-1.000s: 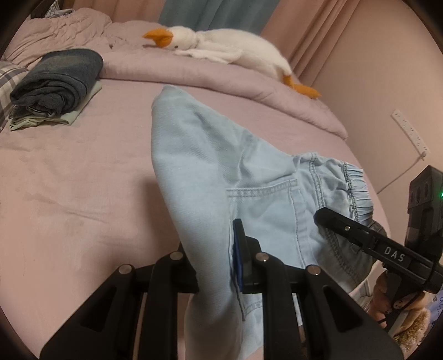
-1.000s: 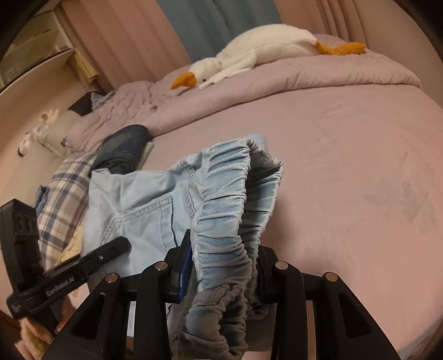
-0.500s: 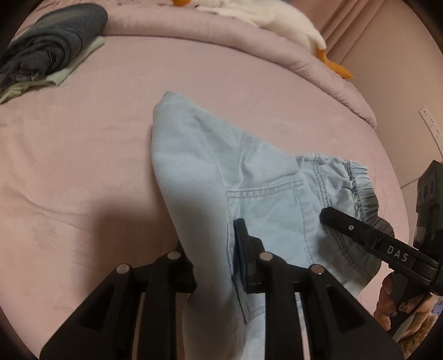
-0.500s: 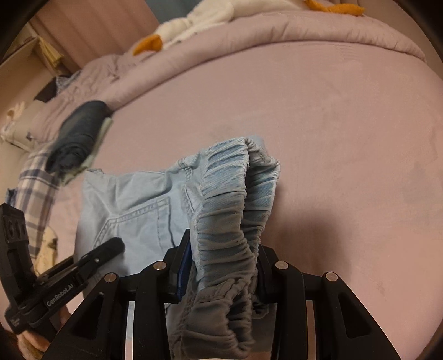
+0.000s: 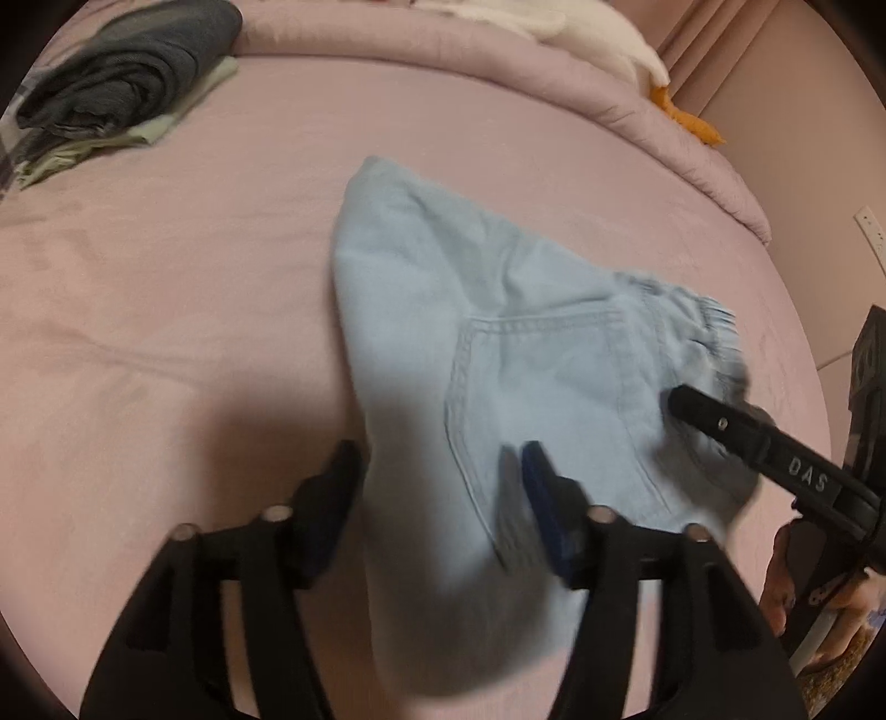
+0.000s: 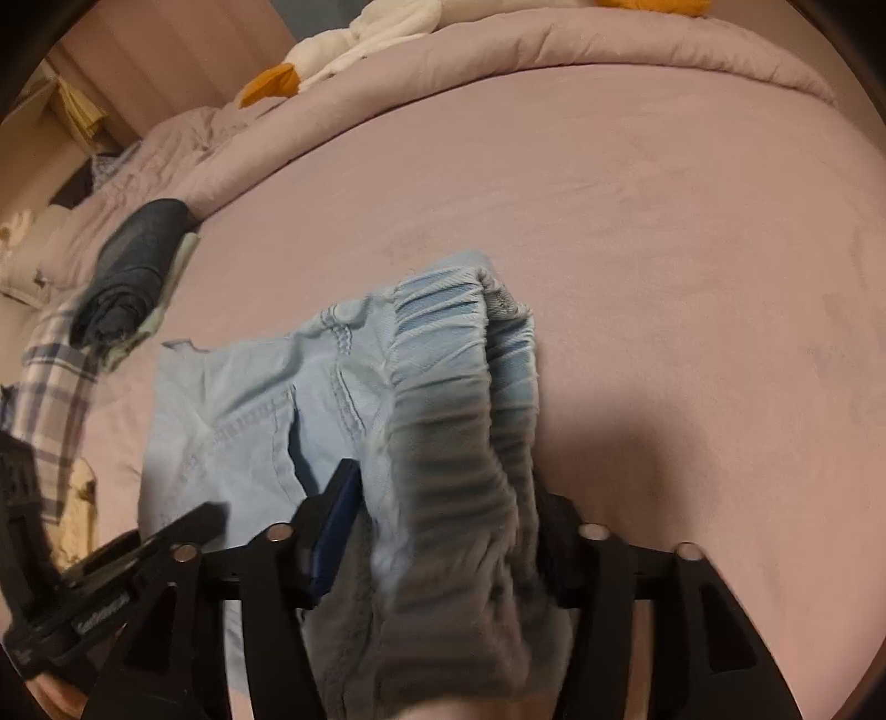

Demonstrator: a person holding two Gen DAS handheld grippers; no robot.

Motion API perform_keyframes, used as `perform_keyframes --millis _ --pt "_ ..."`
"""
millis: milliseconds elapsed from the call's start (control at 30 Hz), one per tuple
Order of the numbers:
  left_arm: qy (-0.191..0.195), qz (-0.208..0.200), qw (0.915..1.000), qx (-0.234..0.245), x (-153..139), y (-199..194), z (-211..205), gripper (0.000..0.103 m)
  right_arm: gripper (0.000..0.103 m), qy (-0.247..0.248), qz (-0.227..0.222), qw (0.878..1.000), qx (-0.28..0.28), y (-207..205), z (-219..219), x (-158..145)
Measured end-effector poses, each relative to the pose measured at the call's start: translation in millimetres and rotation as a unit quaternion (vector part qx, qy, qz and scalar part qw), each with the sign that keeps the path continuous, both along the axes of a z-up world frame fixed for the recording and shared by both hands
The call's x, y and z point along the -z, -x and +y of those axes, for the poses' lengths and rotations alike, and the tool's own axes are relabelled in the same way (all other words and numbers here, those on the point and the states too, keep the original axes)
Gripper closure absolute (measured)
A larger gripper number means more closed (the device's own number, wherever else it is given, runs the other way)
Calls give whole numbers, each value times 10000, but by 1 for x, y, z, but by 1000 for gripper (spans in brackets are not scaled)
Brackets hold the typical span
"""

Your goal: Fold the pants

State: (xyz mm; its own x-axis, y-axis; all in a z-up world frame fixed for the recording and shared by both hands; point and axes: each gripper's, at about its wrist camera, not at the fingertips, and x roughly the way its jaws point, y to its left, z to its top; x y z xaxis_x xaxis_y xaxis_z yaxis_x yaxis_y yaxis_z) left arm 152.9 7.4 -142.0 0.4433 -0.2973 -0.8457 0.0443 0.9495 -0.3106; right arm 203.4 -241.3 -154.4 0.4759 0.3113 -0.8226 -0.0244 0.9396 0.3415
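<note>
Denim pants folded, laid ahead of left gripper, spread; right gripper spread around waistband; smoothing left.

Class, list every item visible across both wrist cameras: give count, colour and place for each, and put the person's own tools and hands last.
Pants: one, light blue denim with elastic waistband, on the bed's near side, between both grippers' fingers.
Bed cover: one, dusty pink, under everything.
Folded clothes stack: one pile, dark blue-grey on pale green, far left.
Plush goose: one, white with orange beak and feet, along the rolled duvet at the back.
Plaid cloth: one, white and blue check, left edge.
Left gripper: one, black, open around the pants leg.
Right gripper: one, black, open around the waistband.
</note>
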Motion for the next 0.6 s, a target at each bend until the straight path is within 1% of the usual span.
perform_keyframes --millis 33,100,167,200,233,267,300,333,400,467,600 --pt "40 -114 9999 -49 -8 9 4 30 41 51 -88 9999 6 5 -1 -6" --pt "127 -332 9993 -94 -24 24 9 16 40 181 -271 9994 65 21 -6 -23" --pt "254 -558 9980 -128 -44 39 16 11 37 255 -515 9983 72 37 -10 -42" --pt "312 -664 9972 -154 -53 45 19 6 32 264 -700 9972 54 47 -11 -55" --pt "354 -784 9961 -195 -64 54 22 4 27 266 -838 9961 39 53 -12 -64" --pt "374 -892 9950 -232 -73 57 21 1 26 272 -1006 9946 28 63 -13 -75" --pt "390 -1011 9938 -258 -81 64 22 1 25 288 -1197 9924 12 74 -13 -87" --pt "365 -1122 9926 -269 -90 72 23 1 24 304 -1282 9913 0 79 -12 -93" --pt "321 -1231 9915 -281 -99 79 19 1 22 327 -1512 9880 -30 97 -11 -110" --pt "281 -1303 9907 -280 -105 87 17 0 21 288 -1676 9854 -61 105 -5 -119" --pt "295 -1288 9909 -268 -106 96 19 0 21 212 -1798 9834 -104 115 0 -126"
